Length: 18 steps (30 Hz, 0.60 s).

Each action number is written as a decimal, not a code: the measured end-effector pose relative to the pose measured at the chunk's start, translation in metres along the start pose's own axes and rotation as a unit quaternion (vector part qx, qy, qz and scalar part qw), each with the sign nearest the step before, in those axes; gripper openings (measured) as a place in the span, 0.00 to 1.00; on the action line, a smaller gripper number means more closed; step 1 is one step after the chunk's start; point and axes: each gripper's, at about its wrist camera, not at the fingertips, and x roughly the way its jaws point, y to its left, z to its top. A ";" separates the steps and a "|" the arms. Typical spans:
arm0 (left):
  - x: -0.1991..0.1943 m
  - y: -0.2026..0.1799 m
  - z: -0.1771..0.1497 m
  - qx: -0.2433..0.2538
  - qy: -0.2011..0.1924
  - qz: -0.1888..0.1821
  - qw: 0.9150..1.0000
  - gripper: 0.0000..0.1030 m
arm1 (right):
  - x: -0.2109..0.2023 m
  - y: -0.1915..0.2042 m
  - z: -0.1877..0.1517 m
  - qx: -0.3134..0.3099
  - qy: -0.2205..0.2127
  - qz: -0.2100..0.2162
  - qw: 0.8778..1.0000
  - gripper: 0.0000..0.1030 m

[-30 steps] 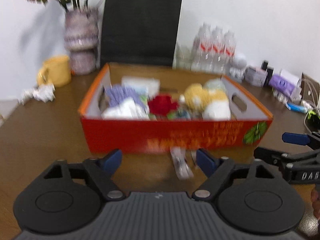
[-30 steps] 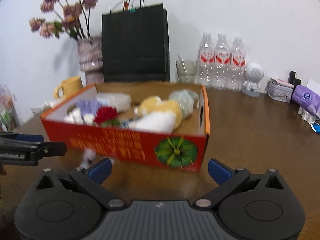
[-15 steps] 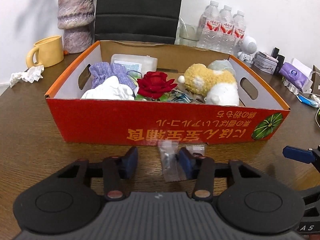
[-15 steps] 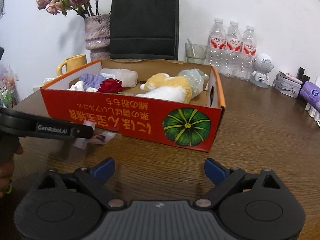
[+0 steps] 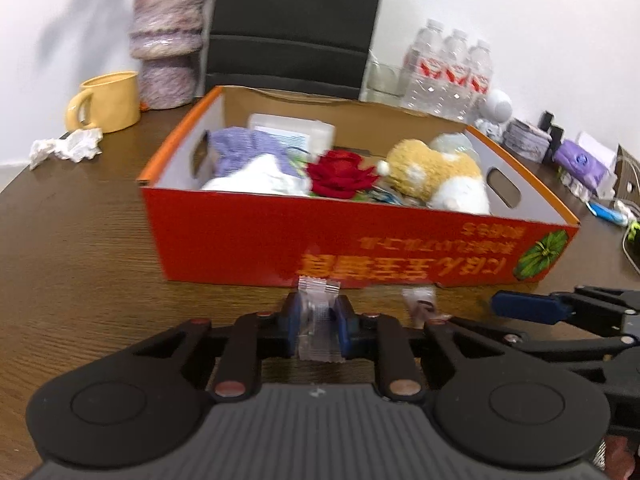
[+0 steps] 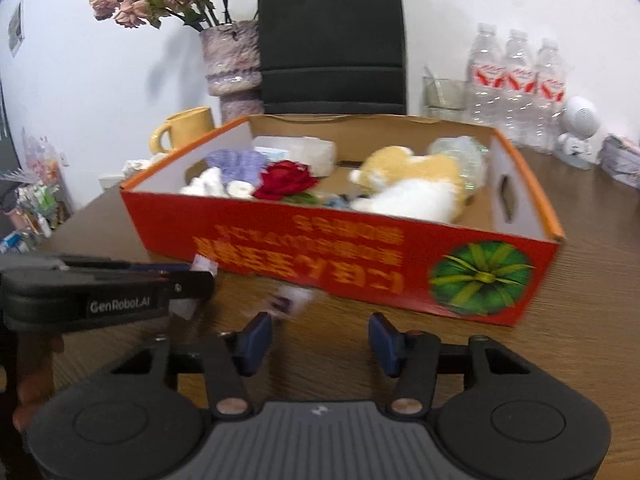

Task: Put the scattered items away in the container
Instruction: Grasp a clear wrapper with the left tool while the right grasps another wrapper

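Left gripper [image 5: 319,321] clamped on clear packet [image 5: 319,330], just short of box [image 5: 248,236] front wall; jaws were wider half a second back. Right gripper [image 6: 316,338] half open, just been closing, second packet [image 6: 290,300] ahead, ungrasped. Box mostly filled; both packets left.

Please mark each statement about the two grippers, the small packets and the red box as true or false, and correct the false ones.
1. The left gripper is shut on a clear packet. True.
2. The right gripper grips a second packet. False: its jaws have been closing, but that packet lies ahead of them on the table, ungripped.
3. A red rose lies in the box. True.
4. The yellow mug stands inside the box. False: it stands on the table, outside the box.
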 end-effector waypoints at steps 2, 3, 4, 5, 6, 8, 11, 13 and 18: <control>-0.004 0.010 0.001 -0.010 -0.005 0.001 1.000 0.19 | 0.006 0.008 0.006 -0.002 0.002 0.005 1.000 0.48; -0.005 0.014 0.002 -0.013 -0.006 0.001 1.000 0.19 | 0.010 0.012 0.008 -0.004 0.005 0.003 1.000 0.44; -0.006 0.017 0.002 -0.016 -0.007 0.002 1.000 0.19 | 0.015 0.015 0.010 -0.005 0.009 -0.001 1.000 0.42; -0.006 0.021 0.003 -0.019 -0.007 0.002 1.000 0.19 | 0.019 0.018 0.012 -0.003 0.014 -0.005 1.000 0.39; -0.007 0.025 0.003 -0.022 -0.008 0.003 1.000 0.19 | 0.022 0.019 0.013 -0.001 0.017 -0.008 1.000 0.37; -0.009 0.029 0.003 -0.025 -0.010 0.002 1.000 0.19 | 0.024 0.021 0.013 -0.006 0.017 -0.019 1.000 0.35; -0.010 0.032 0.003 -0.026 -0.010 -0.001 1.000 0.19 | 0.023 0.024 0.011 -0.021 0.017 -0.029 0.999 0.26; -0.010 0.031 0.002 -0.023 -0.010 -0.001 1.000 0.19 | 0.021 0.023 0.010 -0.026 0.016 -0.026 0.999 0.16; -0.010 0.029 0.000 -0.020 -0.014 0.002 1.000 0.19 | 0.013 0.021 0.006 -0.028 0.013 -0.016 0.999 0.06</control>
